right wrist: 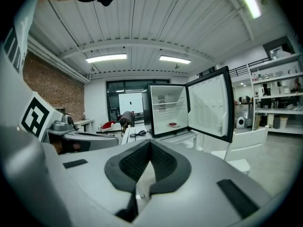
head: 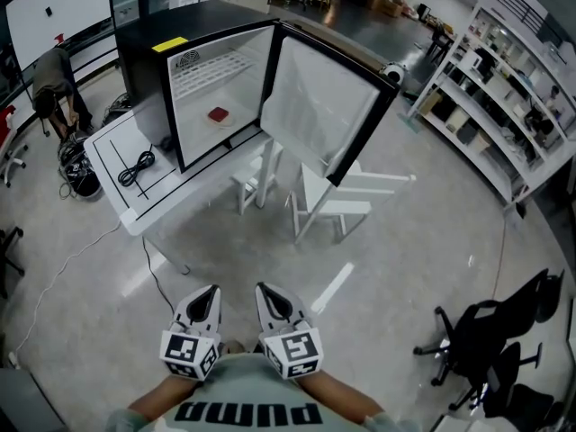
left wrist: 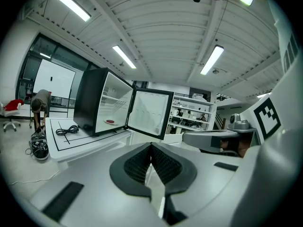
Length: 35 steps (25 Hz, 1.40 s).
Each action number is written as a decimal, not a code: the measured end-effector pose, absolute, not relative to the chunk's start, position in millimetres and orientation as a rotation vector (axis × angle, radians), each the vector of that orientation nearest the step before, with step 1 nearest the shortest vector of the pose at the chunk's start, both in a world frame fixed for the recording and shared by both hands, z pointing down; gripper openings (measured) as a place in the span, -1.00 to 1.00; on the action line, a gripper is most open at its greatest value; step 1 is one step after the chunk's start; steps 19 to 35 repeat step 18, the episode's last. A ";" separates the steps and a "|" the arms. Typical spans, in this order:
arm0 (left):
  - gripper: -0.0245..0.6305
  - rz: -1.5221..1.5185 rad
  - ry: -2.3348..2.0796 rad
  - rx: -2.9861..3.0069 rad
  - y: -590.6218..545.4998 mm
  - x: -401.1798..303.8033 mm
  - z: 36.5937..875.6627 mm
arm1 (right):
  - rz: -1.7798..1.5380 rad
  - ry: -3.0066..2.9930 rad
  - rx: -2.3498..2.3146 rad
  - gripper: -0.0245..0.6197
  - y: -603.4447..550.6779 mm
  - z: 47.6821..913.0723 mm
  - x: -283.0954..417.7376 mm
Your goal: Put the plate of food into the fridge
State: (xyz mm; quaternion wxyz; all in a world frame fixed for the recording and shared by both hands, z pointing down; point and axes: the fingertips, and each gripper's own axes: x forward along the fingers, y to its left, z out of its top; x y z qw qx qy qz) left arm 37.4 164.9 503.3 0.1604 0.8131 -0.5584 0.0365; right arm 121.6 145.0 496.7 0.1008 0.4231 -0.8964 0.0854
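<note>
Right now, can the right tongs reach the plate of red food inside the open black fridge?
Probably not: the right tongs sit shut by the person's body, well short of the black fridge. Its door stands open, so nothing blocks the plate of red food.

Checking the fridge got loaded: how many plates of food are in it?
1. The plate of food sits low inside the open fridge, beneath the wire shelf. Corners of the interior are out of sight, so another may be hidden.
</note>
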 end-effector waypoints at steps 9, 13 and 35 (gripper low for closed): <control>-0.91 0.100 -1.582 2.335 162.4 28.8 501.8 | 0.244 -2.650 1.250 -0.91 141.4 489.1 109.8; -0.91 0.095 -1.592 2.323 164.0 21.5 502.9 | 0.243 -2.646 1.240 -0.91 141.5 490.6 103.8; -0.91 0.083 -1.611 2.306 168.1 10.9 500.4 | 0.210 -2.653 1.222 -0.91 143.9 487.6 95.2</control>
